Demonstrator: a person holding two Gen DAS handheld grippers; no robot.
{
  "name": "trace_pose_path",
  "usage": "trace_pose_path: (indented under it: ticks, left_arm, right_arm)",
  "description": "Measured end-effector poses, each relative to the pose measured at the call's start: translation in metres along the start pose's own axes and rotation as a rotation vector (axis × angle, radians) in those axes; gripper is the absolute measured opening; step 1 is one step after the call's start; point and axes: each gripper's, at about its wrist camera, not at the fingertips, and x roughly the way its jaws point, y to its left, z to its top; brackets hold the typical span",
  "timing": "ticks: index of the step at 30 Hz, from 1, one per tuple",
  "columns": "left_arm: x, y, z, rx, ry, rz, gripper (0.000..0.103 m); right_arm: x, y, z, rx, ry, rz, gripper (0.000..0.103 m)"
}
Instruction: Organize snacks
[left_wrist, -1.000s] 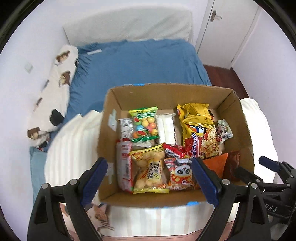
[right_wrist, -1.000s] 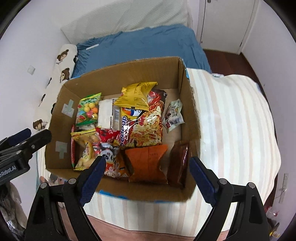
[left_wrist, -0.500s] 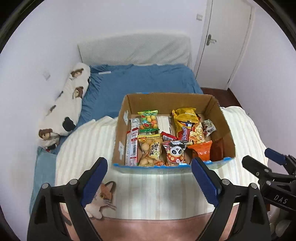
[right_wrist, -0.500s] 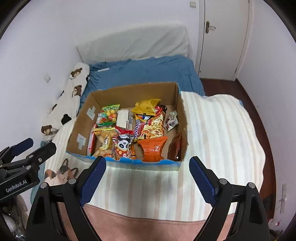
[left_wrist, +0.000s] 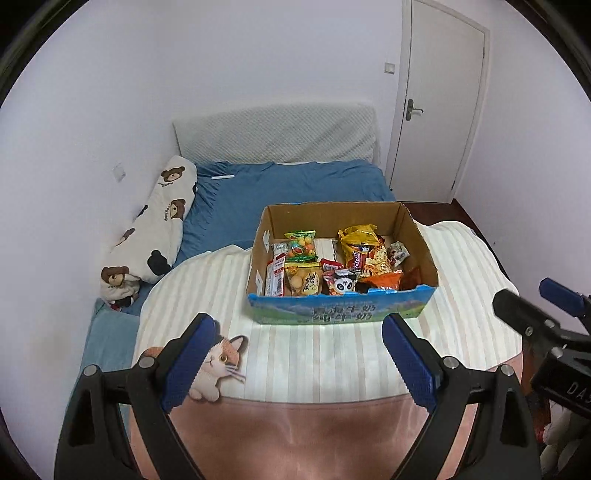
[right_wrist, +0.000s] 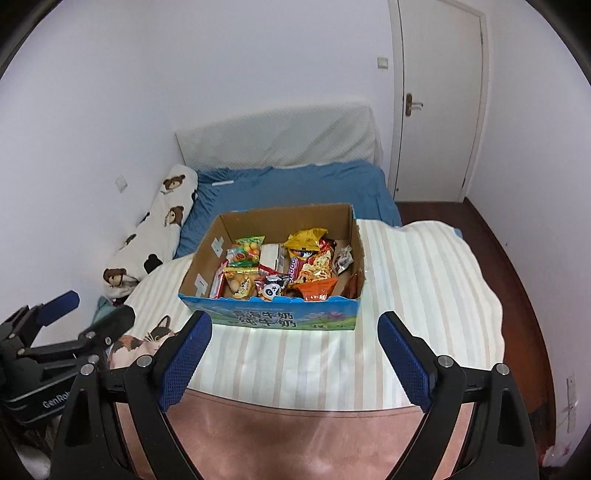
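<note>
Both sets of tongs stood wide open and empty. Seen from its own camera, the left tongs (left_wrist: 295, 362) had their blue-padded fingers (left_wrist: 188, 363) spread apart above the striped blanket (left_wrist: 332, 354), touching nothing. The right tongs (right_wrist: 293, 360) were spread equally wide, also clear of the blanket and of the box. Each tool appeared at the edge of the other's view: the right tongs at the right margin of the left camera, the left tongs at the left margin of the right camera, the latter's body marked "GenRob", the rest of the word cut off. The right tool's body showed the letters "DA".

The cardboard box (left_wrist: 343, 312) rested on the blanket on the bed (left_wrist: 295, 192), just ahead of both tongs and apart from them. Its blue front wall carried large Chinese characters in two rows; the small print was illegible. The snacks (left_wrist: 332, 264) lay packed inside the box: a green candy bag (left_wrist: 301, 245) at the rear left, a yellow bag (left_wrist: 356, 238) at the rear centre, a panda-face packet (left_wrist: 341, 284) and an orange packet (left_wrist: 384, 282) at the front. A red noodle-type packet (right_wrist: 308, 264) showed partial lettering resembling "doop".

A cat print (left_wrist: 218, 363) marked the blanket near the left tongs. A bear-print pillow (left_wrist: 155, 229) lay along the wall.
</note>
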Motion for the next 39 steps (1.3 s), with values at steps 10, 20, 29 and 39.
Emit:
trace_pose_path:
  ticks: [10, 20, 29, 39]
  left_arm:
    - [-0.042, 0.005, -0.018, -0.039, -0.032, -0.013, 0.093]
    - [-0.058, 0.005, -0.018, -0.065, -0.073, -0.015, 0.097]
    - [-0.022, 0.002, -0.006, -0.067, -0.047, 0.025, 0.103]
    - [0.03, -0.002, 0.017, -0.057, 0.004, 0.057, 0.103]
  right_arm:
    - [-0.058, 0.003, -0.017, 0.003, -0.06, 0.014, 0.094]
    - [-0.075, 0.007, -0.023, -0.019, -0.082, -0.008, 0.102]
    - [-0.04, -0.013, -0.012, 0.031, -0.061, -0.04, 0.102]
    - [0.021, -0.028, 0.01, 0.04, -0.012, -0.075, 0.102]
